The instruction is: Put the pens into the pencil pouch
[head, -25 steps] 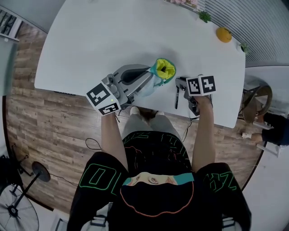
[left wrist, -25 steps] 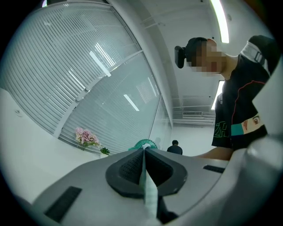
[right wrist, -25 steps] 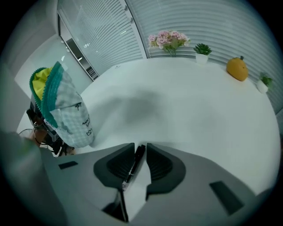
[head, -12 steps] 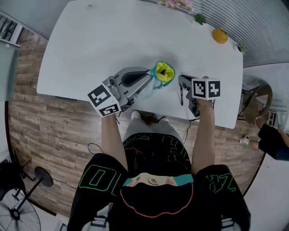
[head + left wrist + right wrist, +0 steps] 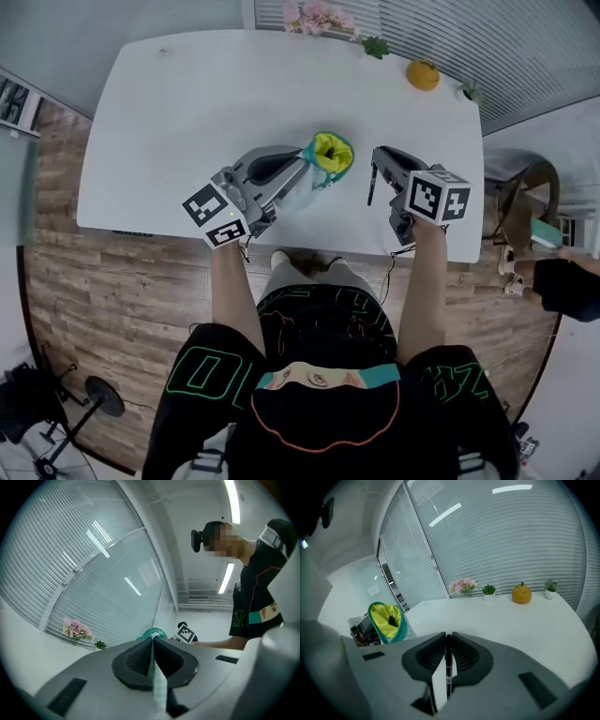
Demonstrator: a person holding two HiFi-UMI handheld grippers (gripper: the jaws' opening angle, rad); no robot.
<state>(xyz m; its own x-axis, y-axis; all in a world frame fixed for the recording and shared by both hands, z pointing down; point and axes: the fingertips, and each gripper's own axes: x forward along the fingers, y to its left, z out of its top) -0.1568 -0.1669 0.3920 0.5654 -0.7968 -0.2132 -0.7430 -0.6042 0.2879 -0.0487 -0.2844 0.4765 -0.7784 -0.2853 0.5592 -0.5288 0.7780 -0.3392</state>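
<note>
Pencil pouch (image 5: 387, 621) stands open-mouthed over the middle of the white table (image 5: 187, 103), a little toward its near edge. It is soft teal cloth with a toothed teal zip and a bright yellow lining. Something dark sits inside, too small to identify, and the left gripper (image 5: 306, 169) hides whether the pouch's base rests on the tabletop. That gripper's ribbed black pads are clamped tight on a thin fold of pale cloth by the zip. The right gripper (image 5: 447, 641), just beside the pouch toward the table's right end, has just been closing its jaws. They pinch a slim black pen (image 5: 448, 667) lying lengthwise between the pads, its lower end cut off behind the gripper body. Along the far edge stand pink flowers (image 5: 462, 586), a small green plant (image 5: 489, 590), a round orange fruit (image 5: 521, 594) and a second little plant (image 5: 551, 587).
</note>
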